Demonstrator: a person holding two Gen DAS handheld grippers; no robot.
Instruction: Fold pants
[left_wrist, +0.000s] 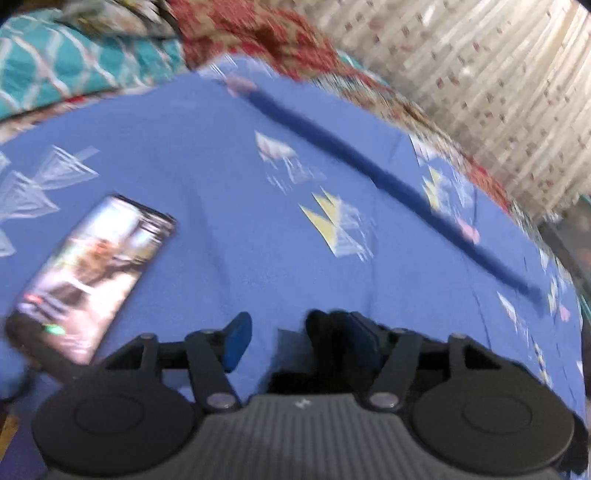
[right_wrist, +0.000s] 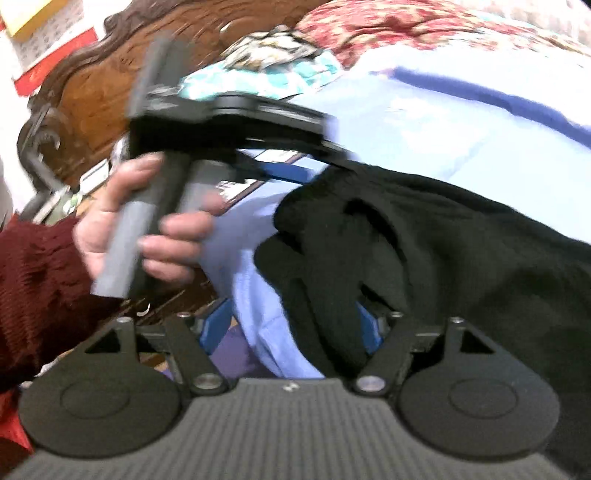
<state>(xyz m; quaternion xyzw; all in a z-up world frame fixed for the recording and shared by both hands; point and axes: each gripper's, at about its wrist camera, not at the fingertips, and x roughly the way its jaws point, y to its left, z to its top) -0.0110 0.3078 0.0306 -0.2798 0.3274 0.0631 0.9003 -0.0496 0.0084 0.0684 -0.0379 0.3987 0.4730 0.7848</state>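
Note:
The black pants (right_wrist: 443, 240) lie bunched on the blue bed sheet (right_wrist: 424, 122). In the right wrist view a fold of them lies between the jaws of my right gripper (right_wrist: 291, 330), against the right blue pad (right_wrist: 369, 328). The left pad stands apart from the cloth, so the jaws are open. In the left wrist view my left gripper (left_wrist: 299, 341) is open too. A small black bunch of pants (left_wrist: 328, 343) rests by its right pad (left_wrist: 364, 338), with a gap to the left pad. A hand (right_wrist: 122, 221) in a dark red sleeve holds the left gripper's handle.
A lit phone (left_wrist: 92, 273) lies on the sheet (left_wrist: 221, 147), left of my left gripper. A teal quilt (left_wrist: 55, 62) and a red floral blanket (left_wrist: 258, 33) are piled at the far side. A curtain (left_wrist: 498, 92) hangs at the right, and a carved wooden headboard (right_wrist: 92, 85) stands behind.

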